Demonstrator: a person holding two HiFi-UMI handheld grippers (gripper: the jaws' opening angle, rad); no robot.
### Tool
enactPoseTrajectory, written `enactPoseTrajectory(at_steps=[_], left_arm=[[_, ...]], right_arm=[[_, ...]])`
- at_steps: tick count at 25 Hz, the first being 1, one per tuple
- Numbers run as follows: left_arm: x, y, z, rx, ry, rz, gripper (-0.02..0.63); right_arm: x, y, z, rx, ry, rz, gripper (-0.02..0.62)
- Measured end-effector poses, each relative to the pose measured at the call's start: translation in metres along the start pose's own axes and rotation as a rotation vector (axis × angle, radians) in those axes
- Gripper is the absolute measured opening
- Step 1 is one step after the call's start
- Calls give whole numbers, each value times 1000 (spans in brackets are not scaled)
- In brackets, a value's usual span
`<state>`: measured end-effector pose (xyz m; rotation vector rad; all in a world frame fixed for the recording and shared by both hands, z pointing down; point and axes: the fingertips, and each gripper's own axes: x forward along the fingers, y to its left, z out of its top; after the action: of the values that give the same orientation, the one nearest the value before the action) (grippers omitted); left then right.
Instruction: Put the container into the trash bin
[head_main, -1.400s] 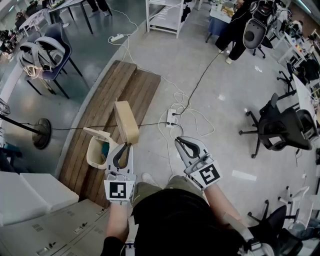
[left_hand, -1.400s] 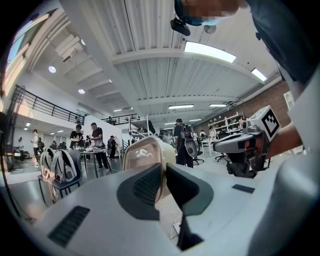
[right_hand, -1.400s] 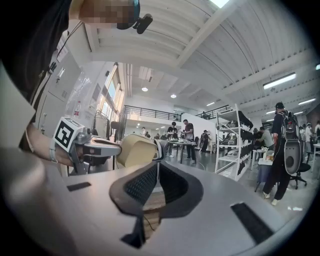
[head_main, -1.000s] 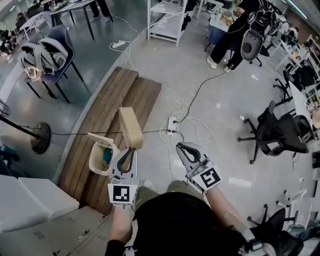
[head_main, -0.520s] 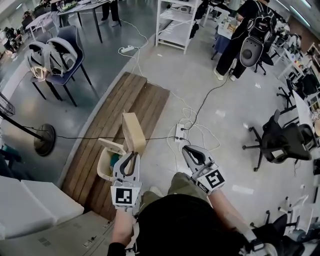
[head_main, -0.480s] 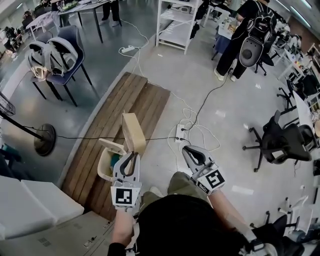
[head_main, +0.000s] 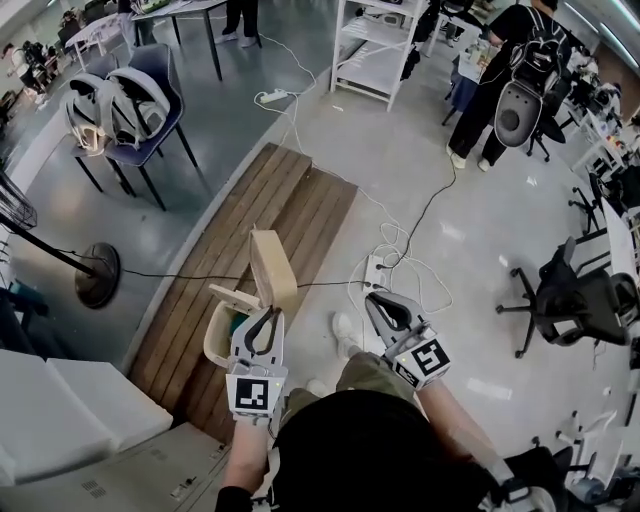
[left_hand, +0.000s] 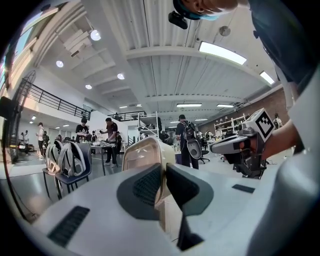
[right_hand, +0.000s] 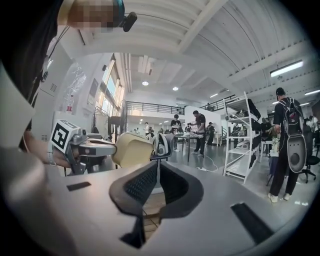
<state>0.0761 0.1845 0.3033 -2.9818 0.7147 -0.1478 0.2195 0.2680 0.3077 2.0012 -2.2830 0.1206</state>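
At the near end of the wooden platform (head_main: 290, 200), the left tongs (head_main: 264, 318) clamp the container (head_main: 272, 268) upright, just right of the open trash bin (head_main: 214, 338); the right tongs (head_main: 377, 300), closed and empty, sit farther away.

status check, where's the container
Left gripper shut on container; right gripper shut, empty. Container up by the open bin, not in yet. Nothing between them.

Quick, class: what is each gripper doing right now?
Left gripper: closed on the container.
Right gripper: closed, holding nothing.
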Motion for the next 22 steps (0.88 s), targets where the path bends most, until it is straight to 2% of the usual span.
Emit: enactPoseTrajectory(at_steps=[7,12,16,22], left_arm=[[68,30,0,19,13,20,43],[125,44,13,26,17,35,43],[169,54,23,27,43,71,43],[219,67,29,19,38,147,43]], right_arm=[[52,-59,4,30,-1,20,31],[87,-109,12,49,2,46,31],[116,-148,16,54,-2,90,31],[155,-198,23,45,1,165,31]])
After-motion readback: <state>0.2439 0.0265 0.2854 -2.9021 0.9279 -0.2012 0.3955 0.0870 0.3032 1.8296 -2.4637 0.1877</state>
